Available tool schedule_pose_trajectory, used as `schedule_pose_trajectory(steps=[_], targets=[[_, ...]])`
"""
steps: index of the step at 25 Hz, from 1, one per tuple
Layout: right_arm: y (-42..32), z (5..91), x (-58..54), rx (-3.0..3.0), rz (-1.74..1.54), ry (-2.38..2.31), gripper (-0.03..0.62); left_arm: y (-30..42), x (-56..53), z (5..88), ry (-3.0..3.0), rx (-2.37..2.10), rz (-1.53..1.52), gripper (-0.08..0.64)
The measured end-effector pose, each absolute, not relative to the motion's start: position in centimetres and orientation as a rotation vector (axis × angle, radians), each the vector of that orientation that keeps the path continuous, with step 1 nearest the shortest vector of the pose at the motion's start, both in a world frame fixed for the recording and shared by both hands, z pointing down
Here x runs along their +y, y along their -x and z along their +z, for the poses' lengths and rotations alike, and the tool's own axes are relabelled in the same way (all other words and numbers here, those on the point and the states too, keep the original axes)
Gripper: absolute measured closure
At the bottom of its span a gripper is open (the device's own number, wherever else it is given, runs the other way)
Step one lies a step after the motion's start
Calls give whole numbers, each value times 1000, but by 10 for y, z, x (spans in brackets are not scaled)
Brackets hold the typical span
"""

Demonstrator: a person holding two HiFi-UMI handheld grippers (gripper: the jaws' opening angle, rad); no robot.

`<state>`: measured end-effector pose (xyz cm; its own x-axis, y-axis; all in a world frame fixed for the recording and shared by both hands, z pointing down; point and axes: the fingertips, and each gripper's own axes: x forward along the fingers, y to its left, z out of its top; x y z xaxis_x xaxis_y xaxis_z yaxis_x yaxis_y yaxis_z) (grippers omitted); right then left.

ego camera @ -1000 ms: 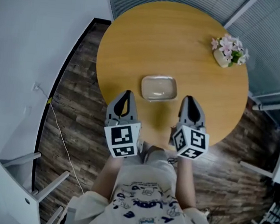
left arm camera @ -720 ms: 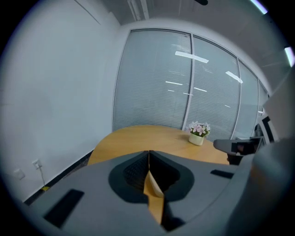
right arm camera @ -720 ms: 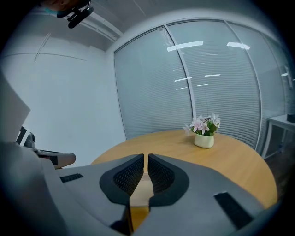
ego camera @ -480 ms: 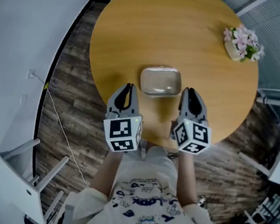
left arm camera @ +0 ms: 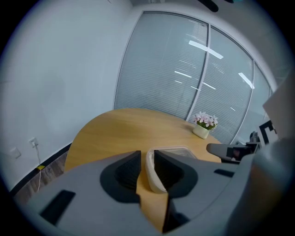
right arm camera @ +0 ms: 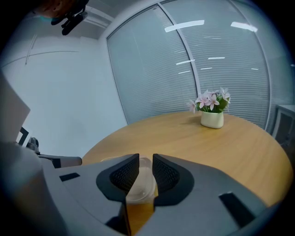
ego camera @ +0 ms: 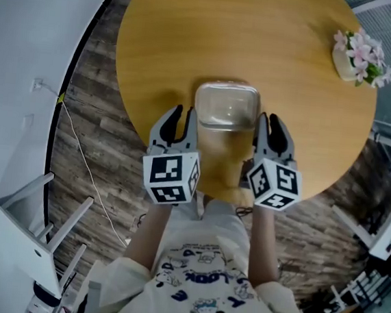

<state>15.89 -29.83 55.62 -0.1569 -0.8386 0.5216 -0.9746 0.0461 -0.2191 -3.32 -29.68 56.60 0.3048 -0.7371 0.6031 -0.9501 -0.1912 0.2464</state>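
Clear plastic container (ego camera: 226,106) sits flat on the round table (ego camera: 193,35) near the person's edge, unlifted, with left gripper (ego camera: 184,113) and right gripper (ego camera: 269,121) flanking it, each with jaws narrowly parted astride its rim, seemingly not yet clamped.

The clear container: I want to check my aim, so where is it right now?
In the head view, the clear container sits on the round table near its closest edge. It lies between the left gripper and the right gripper.
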Motion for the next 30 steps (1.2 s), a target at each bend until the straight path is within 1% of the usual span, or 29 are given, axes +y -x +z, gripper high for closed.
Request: schedule_pose_trajectory(steps=[12,25,28,30], targets=[[-163,590,-304,-2054,881,-1823,522,20,-300,603,-1940,-1428,553,488],[-162,606,-309,-2107,1071,-1802,522,23,-305,609,-1904,-1457,505,489],[-160,606,-311,-2128,1131,-1798,531,20,-306,608,-1914,-1437,485,516],[-160,606,-311,-2134,1159,-1805,541,18,-306,608,-1919,-1434,483,519]])
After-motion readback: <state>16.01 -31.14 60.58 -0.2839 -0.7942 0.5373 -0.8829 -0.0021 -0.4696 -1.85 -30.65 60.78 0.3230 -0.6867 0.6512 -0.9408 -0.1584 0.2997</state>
